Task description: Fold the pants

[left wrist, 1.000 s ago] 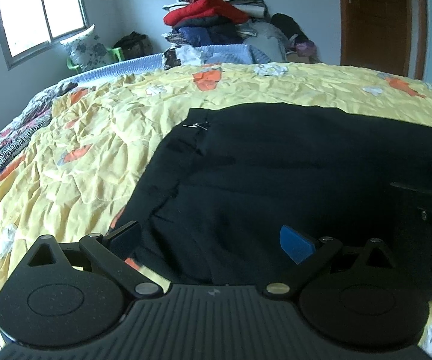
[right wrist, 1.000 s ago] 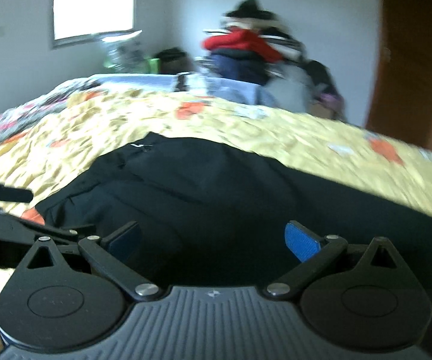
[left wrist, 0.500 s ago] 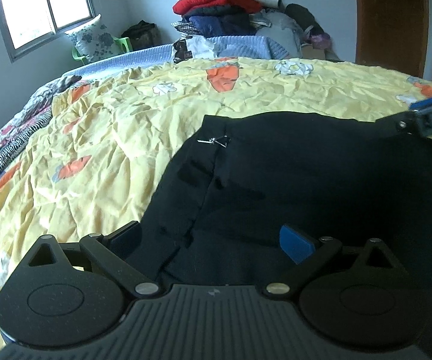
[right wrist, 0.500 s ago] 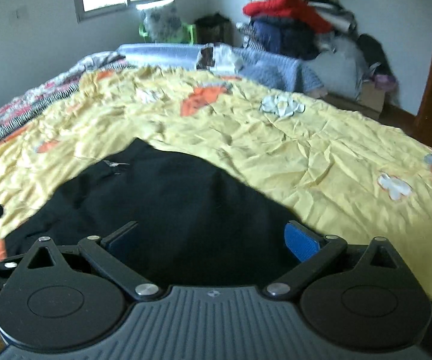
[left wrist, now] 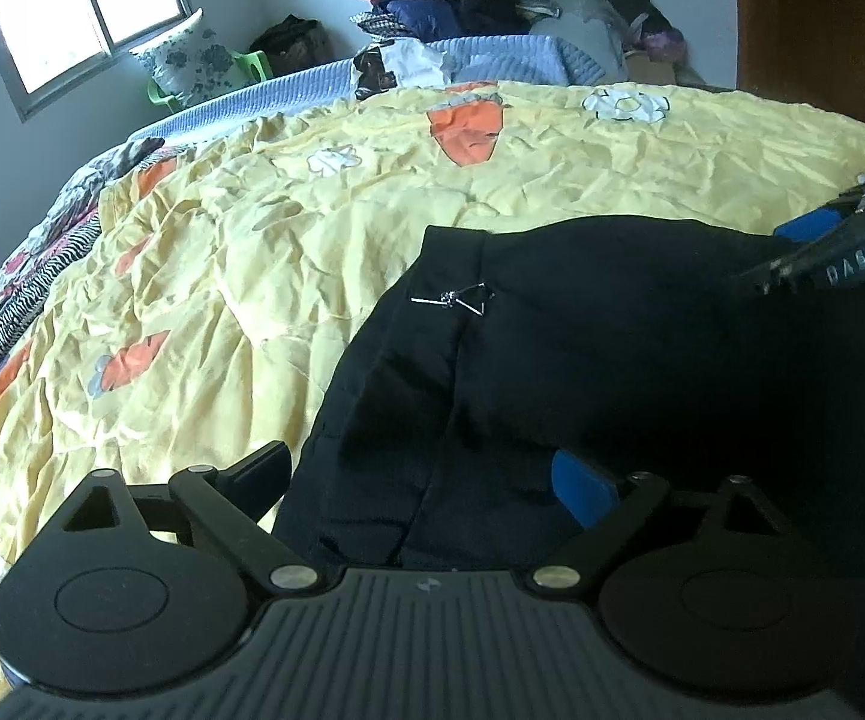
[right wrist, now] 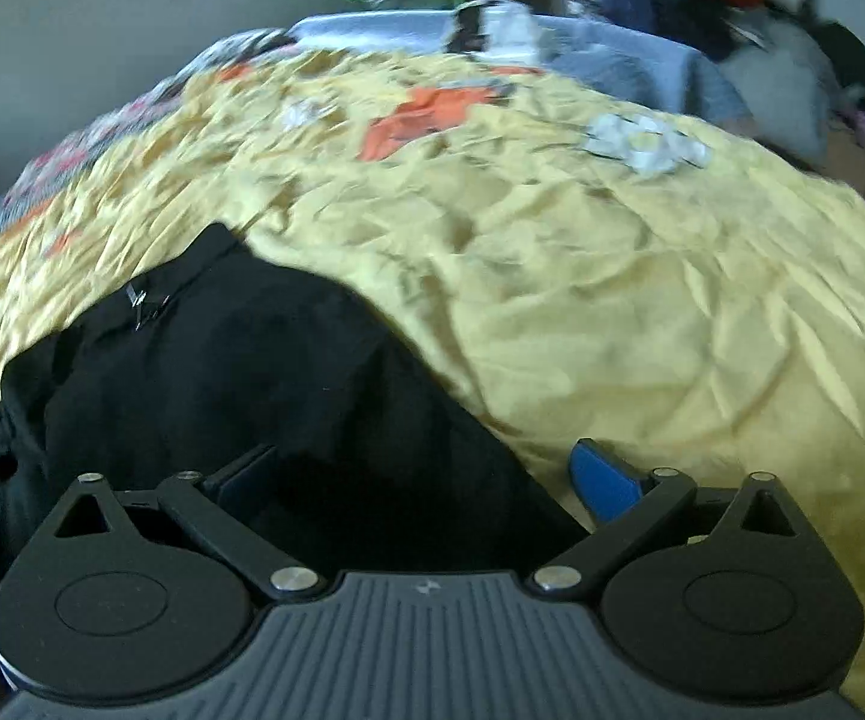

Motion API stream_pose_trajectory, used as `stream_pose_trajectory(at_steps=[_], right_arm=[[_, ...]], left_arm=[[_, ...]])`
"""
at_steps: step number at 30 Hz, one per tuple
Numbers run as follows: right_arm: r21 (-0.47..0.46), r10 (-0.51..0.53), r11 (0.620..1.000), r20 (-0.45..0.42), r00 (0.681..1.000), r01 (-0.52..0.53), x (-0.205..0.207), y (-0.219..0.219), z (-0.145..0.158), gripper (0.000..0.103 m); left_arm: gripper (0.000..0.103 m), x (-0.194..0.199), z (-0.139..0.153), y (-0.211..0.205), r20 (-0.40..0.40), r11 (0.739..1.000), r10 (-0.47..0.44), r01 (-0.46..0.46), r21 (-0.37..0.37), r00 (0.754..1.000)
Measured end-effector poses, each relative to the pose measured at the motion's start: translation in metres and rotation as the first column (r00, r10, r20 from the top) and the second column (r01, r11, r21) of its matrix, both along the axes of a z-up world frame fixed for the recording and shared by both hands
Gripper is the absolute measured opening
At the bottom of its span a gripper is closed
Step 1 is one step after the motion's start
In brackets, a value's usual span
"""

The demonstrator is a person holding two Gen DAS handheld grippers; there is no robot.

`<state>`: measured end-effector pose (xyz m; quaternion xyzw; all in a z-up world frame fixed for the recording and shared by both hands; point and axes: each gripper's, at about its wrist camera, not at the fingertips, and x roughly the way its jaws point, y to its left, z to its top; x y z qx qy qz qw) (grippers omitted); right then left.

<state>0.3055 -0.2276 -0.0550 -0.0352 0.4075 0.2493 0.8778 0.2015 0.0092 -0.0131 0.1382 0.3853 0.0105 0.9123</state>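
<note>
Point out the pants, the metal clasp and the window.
pants (left wrist: 642,372), left wrist view, middle of the black cloth.
clasp (left wrist: 453,299), left wrist view, its silver hook.
window (left wrist: 81,6), left wrist view, the bright pane.

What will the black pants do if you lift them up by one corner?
The black pants will probably flop and dangle, since they lie soft and creased on the yellow bedspread. They look light, more likely to drag than slide away. The little metal clasp may swing or catch.

Daylight from the window (left wrist: 78,18); right wrist view motion-blurred, fisheye-bent edges.
</note>
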Motion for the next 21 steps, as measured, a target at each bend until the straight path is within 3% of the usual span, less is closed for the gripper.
stream_pose_trajectory(at_steps=[1, 2, 3, 4, 6, 9, 14, 18, 21], right_arm=[[-0.009, 0.034, 0.999, 0.013, 0.999, -0.034, -0.002, 0.005, 0.001, 0.084], [-0.015, 0.061, 0.998, 0.029, 0.998, -0.061, -0.005, 0.008, 0.005, 0.05], [-0.006, 0.063, 0.998, 0.028, 0.998, -0.063, -0.007, 0.01, 0.008, 0.024], [0.009, 0.059, 0.998, 0.023, 0.998, -0.059, -0.008, 0.01, 0.009, 0.022], [-0.047, 0.086, 0.995, 0.068, 0.994, -0.083, -0.018, 0.018, 0.011, 0.014], [-0.146, 0.12, 0.985, 0.166, 0.979, -0.096, -0.037, 0.033, 0.012, 0.011], [-0.34, 0.249, 0.932, 0.338, 0.907, -0.129, -0.081, 0.058, 0.013, 0.01], [-0.45, 0.354, 0.88, 0.408, 0.842, -0.152, -0.11, 0.072, 0.014, 0.009], [-0.512, 0.421, 0.842, 0.425, 0.802, -0.171, -0.131, 0.079, 0.013, 0.008]], left_arm=[[0.089, 0.0, 0.001, -0.001, 0.014, 1.0, 0.0, 0.0, 0.009, 1.0], [0.084, 0.0, 0.001, -0.002, 0.025, 1.0, -0.002, 0.002, 0.016, 1.0], [0.072, 0.001, 0.002, -0.003, 0.027, 1.0, -0.006, 0.005, 0.018, 1.0], [0.064, 0.004, 0.001, -0.004, 0.011, 1.0, -0.014, 0.014, 0.01, 1.0], [0.065, 0.009, 0.0, -0.003, -0.013, 1.0, -0.017, 0.017, -0.017, 1.0], [0.077, 0.011, -0.001, -0.004, -0.017, 1.0, -0.014, 0.014, -0.021, 1.0], [0.088, 0.021, 0.002, -0.006, -0.007, 0.999, -0.03, 0.03, -0.021, 1.0], [0.093, 0.036, 0.01, -0.01, 0.004, 0.999, -0.041, 0.041, -0.016, 0.999], [0.094, 0.056, 0.016, -0.01, -0.032, 0.997, -0.04, 0.038, -0.063, 0.999]])
